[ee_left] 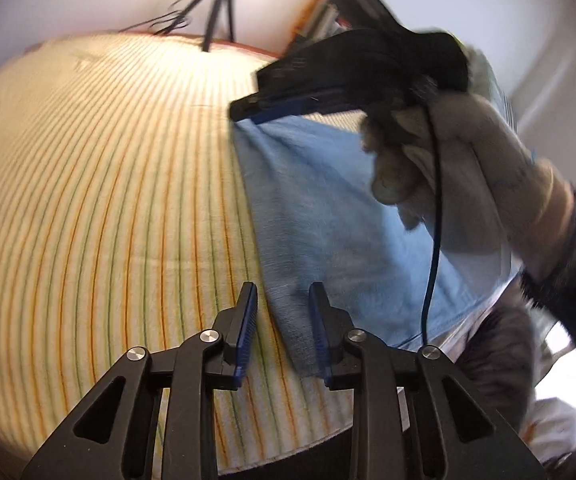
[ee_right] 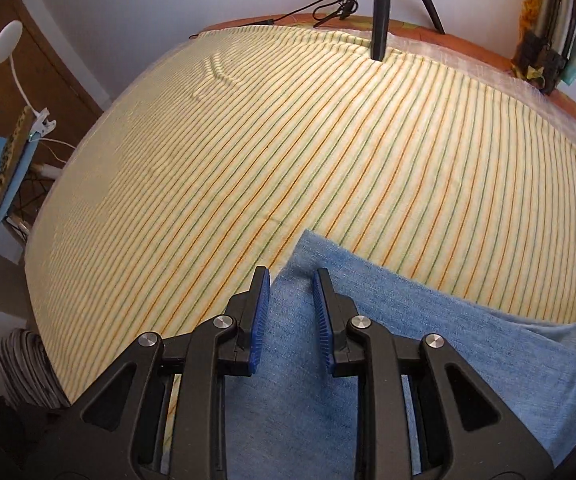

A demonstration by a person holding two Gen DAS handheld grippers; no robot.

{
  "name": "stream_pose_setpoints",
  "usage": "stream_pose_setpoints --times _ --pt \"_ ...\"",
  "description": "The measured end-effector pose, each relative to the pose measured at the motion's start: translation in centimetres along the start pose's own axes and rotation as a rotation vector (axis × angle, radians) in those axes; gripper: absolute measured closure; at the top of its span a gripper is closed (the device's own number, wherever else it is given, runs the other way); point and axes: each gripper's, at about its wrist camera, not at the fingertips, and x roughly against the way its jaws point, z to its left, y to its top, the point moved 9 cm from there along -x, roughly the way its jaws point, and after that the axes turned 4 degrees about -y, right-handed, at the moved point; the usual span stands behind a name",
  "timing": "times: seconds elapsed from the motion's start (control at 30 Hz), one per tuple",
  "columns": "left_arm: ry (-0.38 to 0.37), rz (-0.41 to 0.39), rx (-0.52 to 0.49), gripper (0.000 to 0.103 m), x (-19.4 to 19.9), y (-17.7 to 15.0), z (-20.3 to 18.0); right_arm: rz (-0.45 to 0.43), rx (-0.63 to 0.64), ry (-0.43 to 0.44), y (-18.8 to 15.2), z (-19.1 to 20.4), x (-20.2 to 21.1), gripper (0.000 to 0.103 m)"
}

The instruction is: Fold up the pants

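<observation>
Pants [ee_right: 388, 340] on striped cloth [ee_right: 288, 140], corner between right claw [ee_right: 290, 280] pads.

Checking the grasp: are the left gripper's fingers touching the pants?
Cannot tell. In the left wrist view the left gripper straddles the pants edge, contact unclear.

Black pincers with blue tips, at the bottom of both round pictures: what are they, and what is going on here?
Each is a hand-held tool with a wide-angle camera on it; a person holds one in each hand. One picture looks out from the left tool, the other from the right tool. In the left view a gloved hand carries the right tool. Blue pants lie on a striped sheet. The left tool is open over the pants' edge, gripping nothing. Cloth sits inside the right tool; whether it pinches I cannot tell.
</observation>
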Motion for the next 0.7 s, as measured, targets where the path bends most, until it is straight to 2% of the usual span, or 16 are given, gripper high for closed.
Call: stream_pose_setpoints --times 0.1,0.17,0.23,0.43,0.5,0.7 --pt "-0.022 -0.009 0.057 0.076 0.0 0.2 0.6 0.018 -0.026 0.022 -0.3 0.2 1.7 0.074" --pt "-0.042 -0.017 0.090 0.074 -0.1 0.2 0.7 0.039 -0.041 0.033 -0.5 0.5 2.7 0.058" --pt "-0.053 -0.022 0.108 0.074 -0.1 0.2 0.6 0.057 -0.044 0.038 -0.7 0.9 3.5 0.055" --pt "-0.105 -0.033 0.180 0.074 -0.1 0.2 0.6 0.148 -0.100 0.025 -2.1 1.8 2.9 0.053" --pt "-0.122 -0.036 0.183 0.077 -0.1 0.1 0.2 0.162 -0.097 -0.002 -2.4 1.9 2.3 0.053" --pt "-0.174 -0.072 0.153 0.076 0.2 0.5 -1.8 0.212 -0.078 -0.059 -3.3 2.9 1.2 0.053"
